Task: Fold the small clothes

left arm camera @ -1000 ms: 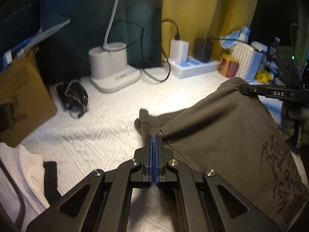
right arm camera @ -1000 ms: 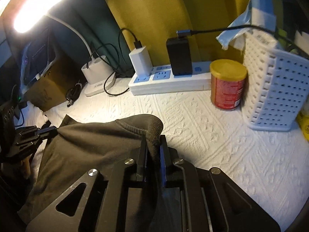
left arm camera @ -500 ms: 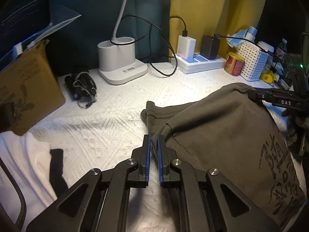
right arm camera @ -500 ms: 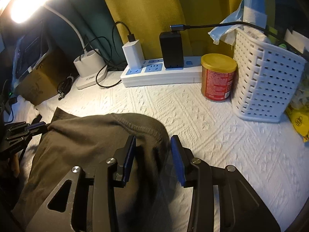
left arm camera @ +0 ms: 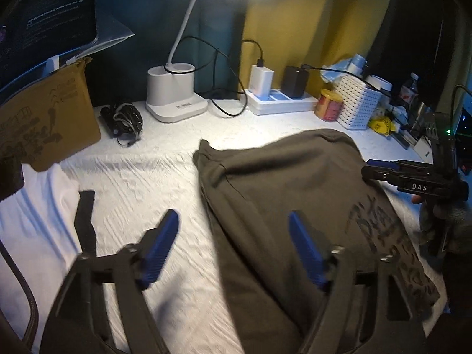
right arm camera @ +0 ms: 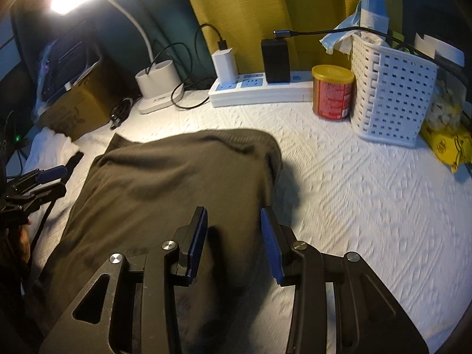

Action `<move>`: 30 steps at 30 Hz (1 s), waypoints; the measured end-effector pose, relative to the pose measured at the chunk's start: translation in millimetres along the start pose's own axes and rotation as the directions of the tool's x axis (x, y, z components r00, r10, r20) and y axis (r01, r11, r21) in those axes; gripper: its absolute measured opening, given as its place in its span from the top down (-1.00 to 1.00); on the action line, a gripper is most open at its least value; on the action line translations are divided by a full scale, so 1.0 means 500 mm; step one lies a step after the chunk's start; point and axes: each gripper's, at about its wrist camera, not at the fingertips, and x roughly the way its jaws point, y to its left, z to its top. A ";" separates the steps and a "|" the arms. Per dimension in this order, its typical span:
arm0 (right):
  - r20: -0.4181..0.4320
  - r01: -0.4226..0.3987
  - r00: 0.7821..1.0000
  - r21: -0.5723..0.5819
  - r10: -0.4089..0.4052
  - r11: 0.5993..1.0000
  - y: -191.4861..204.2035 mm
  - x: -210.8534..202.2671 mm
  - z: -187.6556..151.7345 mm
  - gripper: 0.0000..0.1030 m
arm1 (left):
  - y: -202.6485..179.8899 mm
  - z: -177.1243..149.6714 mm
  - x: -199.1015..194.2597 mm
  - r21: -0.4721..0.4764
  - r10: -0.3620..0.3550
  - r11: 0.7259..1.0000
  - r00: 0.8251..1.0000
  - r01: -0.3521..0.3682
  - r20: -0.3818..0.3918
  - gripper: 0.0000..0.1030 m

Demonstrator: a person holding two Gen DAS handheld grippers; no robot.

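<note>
My dark olive cotton garment (left arm camera: pixel 283 194) lies flat mid-frame, long axis toward the lower right, its left edge between my opening, empty left claw (left arm camera: pixel 233 247); my right claw (right arm camera: pixel 233 244), half open, straddles its right edge unclamped.

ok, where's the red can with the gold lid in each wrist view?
Left wrist: the red can is upper right, between the white power strip and the white basket.
Right wrist: the can is upper right of centre, again just left of the basket.
Shared landmark: the power strip, left of the can in both.
</note>
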 end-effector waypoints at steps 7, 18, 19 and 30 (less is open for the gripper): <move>-0.003 -0.014 1.000 -0.001 0.014 1.000 0.019 -0.034 -0.041 0.22 | -0.043 -0.037 -0.033 -0.003 -0.074 0.997 0.997 0.073 -0.021 -0.55; -0.012 -0.034 0.999 -0.010 0.034 0.999 0.059 -0.078 -0.106 0.22 | -0.121 -0.120 -0.049 0.077 -0.086 0.992 0.984 0.099 -0.157 -0.55; -0.013 -0.035 0.999 -0.011 0.035 0.999 0.063 -0.082 -0.114 0.22 | -0.123 -0.127 -0.047 0.071 -0.090 0.992 0.982 0.103 -0.168 -0.55; -0.024 -0.037 0.999 -0.002 0.037 0.999 0.076 -0.106 -0.168 0.22 | -0.132 -0.161 -0.085 0.008 -0.152 0.988 0.974 0.156 -0.165 -0.55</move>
